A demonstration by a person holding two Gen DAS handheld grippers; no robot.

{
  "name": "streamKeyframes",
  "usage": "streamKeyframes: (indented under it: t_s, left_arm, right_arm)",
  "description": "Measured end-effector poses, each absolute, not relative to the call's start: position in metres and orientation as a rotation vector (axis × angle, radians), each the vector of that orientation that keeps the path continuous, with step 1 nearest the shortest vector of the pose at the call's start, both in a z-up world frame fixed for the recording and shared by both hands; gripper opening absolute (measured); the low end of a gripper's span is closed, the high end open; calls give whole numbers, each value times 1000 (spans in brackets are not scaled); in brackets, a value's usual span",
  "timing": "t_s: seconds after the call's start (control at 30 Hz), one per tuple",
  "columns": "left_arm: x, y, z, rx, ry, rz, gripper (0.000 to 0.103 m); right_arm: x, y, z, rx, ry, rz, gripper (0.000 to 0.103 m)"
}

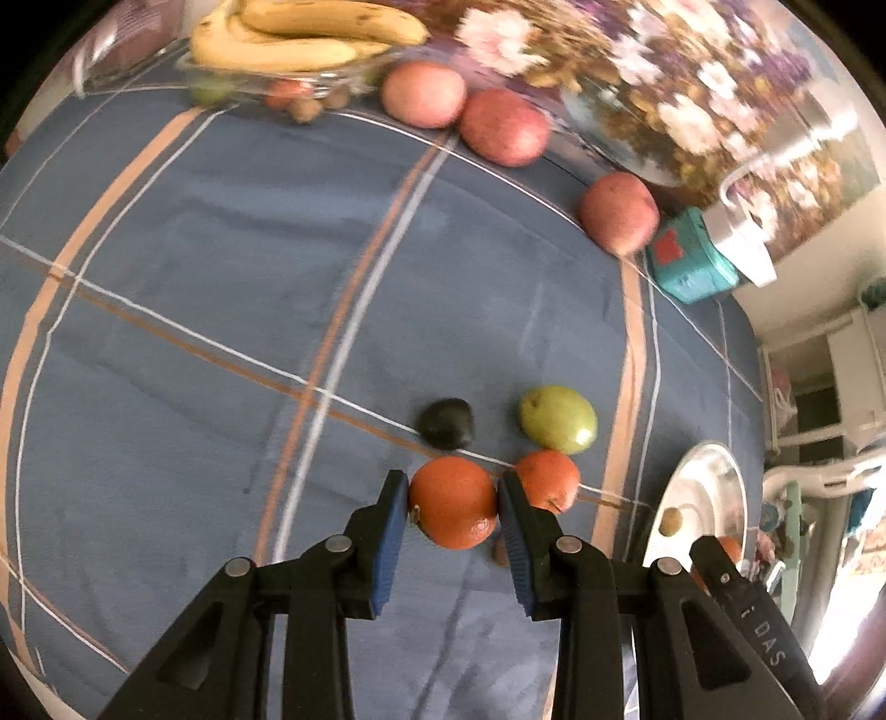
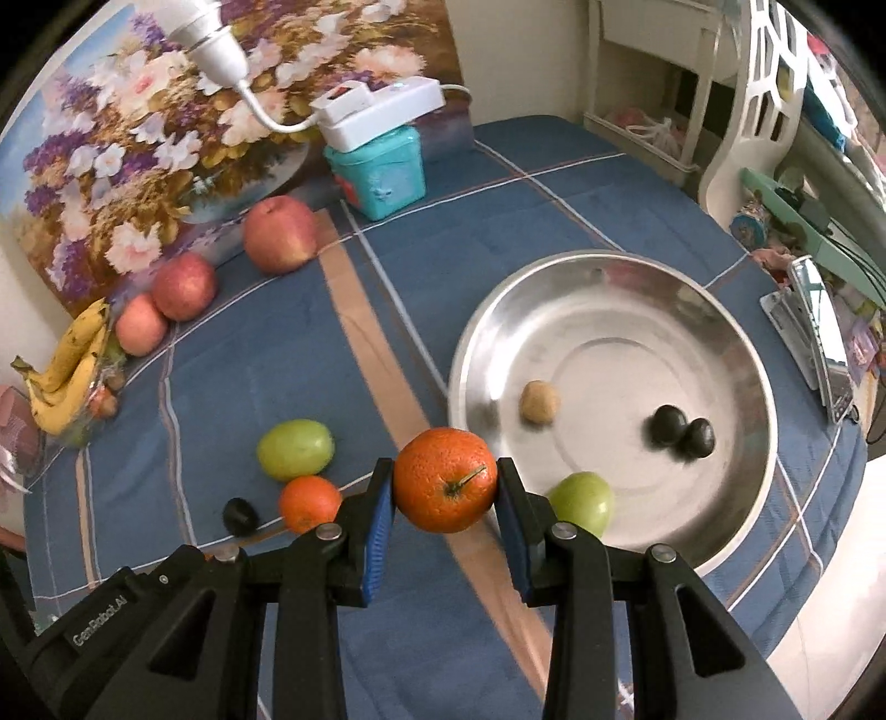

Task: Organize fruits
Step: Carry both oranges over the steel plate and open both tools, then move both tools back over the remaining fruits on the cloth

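My left gripper (image 1: 453,504) is shut on an orange (image 1: 453,501), held just above the blue cloth. Beyond it lie another orange (image 1: 549,479), a green fruit (image 1: 558,419) and a dark fruit (image 1: 446,423). My right gripper (image 2: 446,487) is shut on an orange (image 2: 446,479) beside the steel bowl (image 2: 742,354). The bowl holds a green fruit (image 2: 582,503), two dark fruits (image 2: 680,432) and a small brown one (image 2: 539,402). An orange (image 2: 309,503), a green fruit (image 2: 295,448) and a dark fruit (image 2: 240,516) lie left of it.
Three red apples (image 2: 281,234) line the back along a flower painting (image 2: 138,138). Bananas (image 1: 288,39) top a glass dish at the back left. A teal box (image 2: 379,171) with a white device stands behind. Furniture crowds the right table edge.
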State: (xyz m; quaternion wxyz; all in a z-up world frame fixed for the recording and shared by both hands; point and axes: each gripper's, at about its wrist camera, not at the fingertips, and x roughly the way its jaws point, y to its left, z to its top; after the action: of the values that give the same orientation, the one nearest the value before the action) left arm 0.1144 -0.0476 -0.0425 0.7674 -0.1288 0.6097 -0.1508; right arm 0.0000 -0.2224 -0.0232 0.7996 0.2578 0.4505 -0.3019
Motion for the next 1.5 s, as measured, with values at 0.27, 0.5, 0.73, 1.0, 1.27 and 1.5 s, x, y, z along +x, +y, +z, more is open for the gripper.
streamKeyframes:
  t_s: [0.27,0.5,0.73,1.0,1.27,1.5]
  left_arm:
    - [94,-111,-31,-174,1299,-523,35]
    - [72,-165,-25,-98,1265,-690,35]
    - [58,-200,-32,-5,1245,-762,35]
    - [56,-213,-43,32,1272,-774,52]
    - [58,-207,-38,29,1261,-763,65]
    - [70,-180,-39,52,1279,-587,89]
  right_arm:
    - [-18,-275,-24,649,954,-724,37]
    - [-57,-340,-30,706,918,-918,37]
    - [-67,-360,-37,743,885,-884,37]
    - [-47,-358,-46,672,897,-797,38]
    - [-45,-355,-38,607,866,-780,48]
    - [-46,-350,-33,601,856,-762,48]
